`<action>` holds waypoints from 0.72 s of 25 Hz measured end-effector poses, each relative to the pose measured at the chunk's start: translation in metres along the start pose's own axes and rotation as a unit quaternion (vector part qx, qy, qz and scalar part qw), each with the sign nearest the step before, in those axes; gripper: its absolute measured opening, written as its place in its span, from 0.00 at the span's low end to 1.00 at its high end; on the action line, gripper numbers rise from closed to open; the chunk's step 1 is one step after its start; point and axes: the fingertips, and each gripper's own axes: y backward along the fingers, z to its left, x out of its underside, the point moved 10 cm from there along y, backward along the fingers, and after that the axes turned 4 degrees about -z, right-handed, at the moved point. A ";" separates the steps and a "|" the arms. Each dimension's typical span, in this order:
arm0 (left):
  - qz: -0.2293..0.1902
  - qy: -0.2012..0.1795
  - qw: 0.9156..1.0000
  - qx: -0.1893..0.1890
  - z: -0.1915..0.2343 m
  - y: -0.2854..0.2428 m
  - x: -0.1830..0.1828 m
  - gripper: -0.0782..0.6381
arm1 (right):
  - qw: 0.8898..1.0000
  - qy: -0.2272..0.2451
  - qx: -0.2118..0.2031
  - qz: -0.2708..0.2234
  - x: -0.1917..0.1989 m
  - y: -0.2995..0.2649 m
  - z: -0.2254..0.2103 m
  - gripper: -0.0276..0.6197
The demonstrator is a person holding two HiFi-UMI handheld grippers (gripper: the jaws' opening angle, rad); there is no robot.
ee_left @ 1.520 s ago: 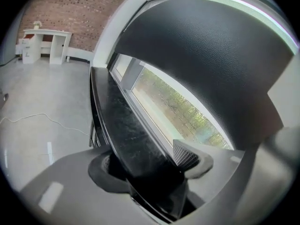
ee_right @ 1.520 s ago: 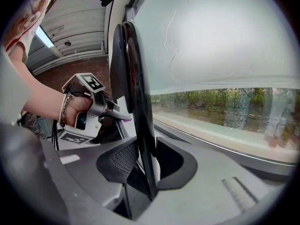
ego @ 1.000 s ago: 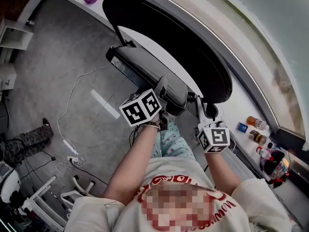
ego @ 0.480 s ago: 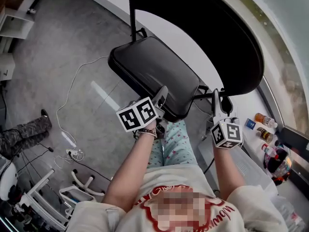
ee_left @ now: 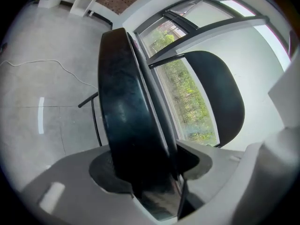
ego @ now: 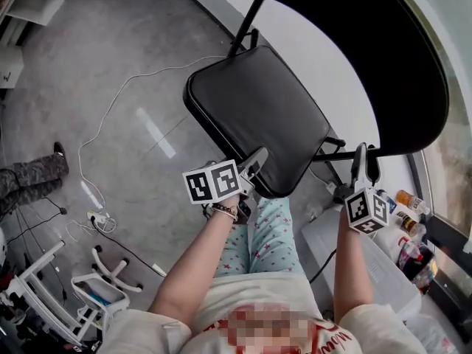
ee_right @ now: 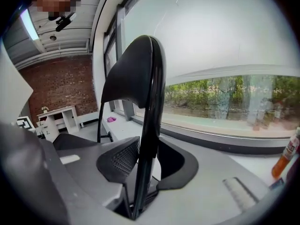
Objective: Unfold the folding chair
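As its jaws close on the front edge of the black seat (ego: 258,113), the left gripper (ego: 253,163) pinches the padded rim between both pads. The right gripper (ego: 361,158) has its jaws set partly apart and clamped on the thin side tube (ee_right: 149,125) of the frame, below the backrest (ego: 383,57). The folding chair (ego: 295,135) stands on the grey floor (ego: 110,72). Compared with a second ago, the seat, then lying edge-on against the backrest, has swung down and forward, its top now facing up; the left gripper has sunk with it.
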 end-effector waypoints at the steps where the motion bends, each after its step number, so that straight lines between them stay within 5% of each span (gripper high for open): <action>1: 0.002 0.003 1.000 0.006 0.007 0.001 0.002 0.51 | 1.000 -0.002 0.008 -0.001 0.003 -0.001 0.000 0.24; 18: 0.036 0.049 0.996 0.070 0.092 0.010 0.028 0.50 | 0.999 -0.013 0.039 -0.001 0.034 -0.003 0.005 0.25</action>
